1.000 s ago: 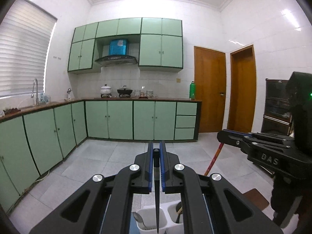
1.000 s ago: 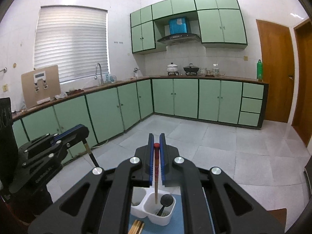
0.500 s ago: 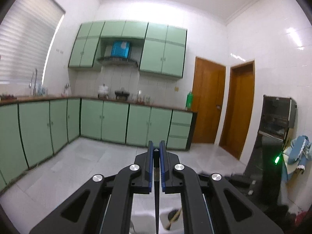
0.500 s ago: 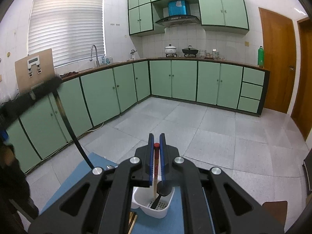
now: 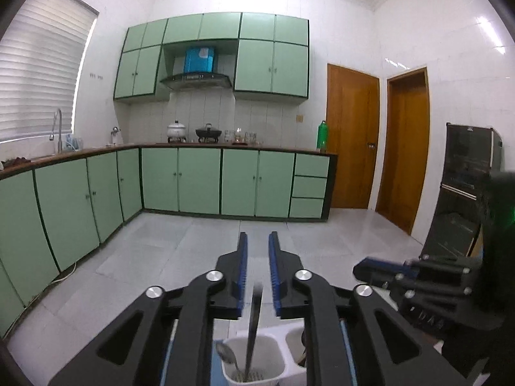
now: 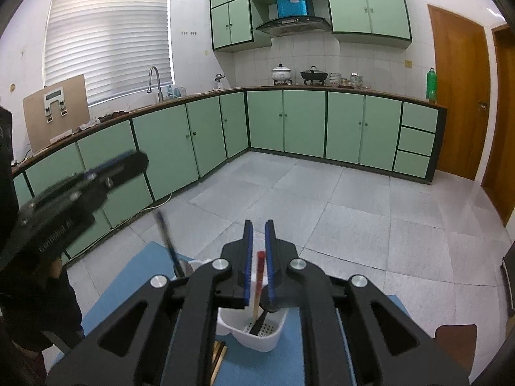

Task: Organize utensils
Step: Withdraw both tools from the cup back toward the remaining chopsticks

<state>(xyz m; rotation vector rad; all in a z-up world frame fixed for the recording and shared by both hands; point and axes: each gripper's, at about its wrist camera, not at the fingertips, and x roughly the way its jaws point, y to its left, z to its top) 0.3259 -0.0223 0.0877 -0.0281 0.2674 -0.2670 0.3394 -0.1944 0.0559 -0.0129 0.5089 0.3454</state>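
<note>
Both tongs point(image 5: 257, 247) point(image 6: 258, 234) just opened over white caddy point(image 6: 251, 334).

Two grippers are seen, the left gripper point(image 5: 257, 241) and the right gripper point(image 6: 258, 228). One white utensil holder point(image 6: 257, 334) with two compartments is counted. In the left compartment one spoon point(image 5: 227, 355) and one dark utensil point(image 5: 252, 321) are seen; in the right compartment one red-tipped chopstick point(image 6: 259, 276) and one black ladle point(image 6: 265, 313) are counted. Two pots point(image 6: 281, 72) are counted on the counter (a white one and a black one). One green bottle point(image 6: 432, 84) and two wooden doors point(image 5: 352, 138) are seen.
</note>
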